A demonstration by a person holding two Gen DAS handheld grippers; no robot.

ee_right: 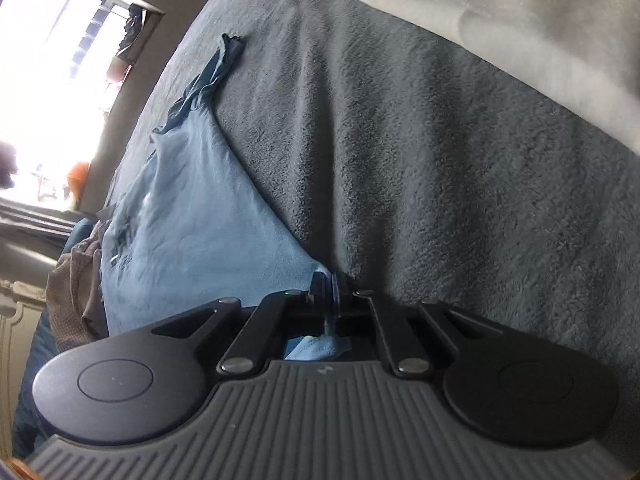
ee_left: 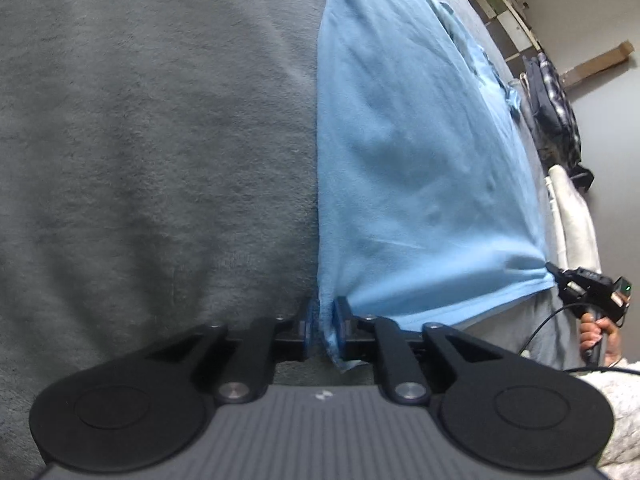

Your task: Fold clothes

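Note:
A light blue shirt point(ee_left: 416, 168) lies stretched over a grey fleece blanket point(ee_left: 160, 152). My left gripper point(ee_left: 323, 322) is shut on the shirt's near corner, with cloth bunched between its blue pads. In the left wrist view my right gripper point(ee_left: 554, 272) pinches the shirt's other near corner at the far right, held by a hand point(ee_left: 596, 332). In the right wrist view my right gripper point(ee_right: 332, 292) is shut on the blue shirt point(ee_right: 192, 216), a flap of cloth showing behind the fingers. The shirt's far end tapers into a twisted sleeve point(ee_right: 216, 68).
A white folded cloth point(ee_left: 572, 216) and a dark plaid garment point(ee_left: 556, 96) lie beyond the shirt at the bed's edge. A brownish garment point(ee_right: 76, 280) sits left of the shirt, with a bright window point(ee_right: 52, 80) behind. The grey blanket point(ee_right: 440, 160) spreads wide to the right.

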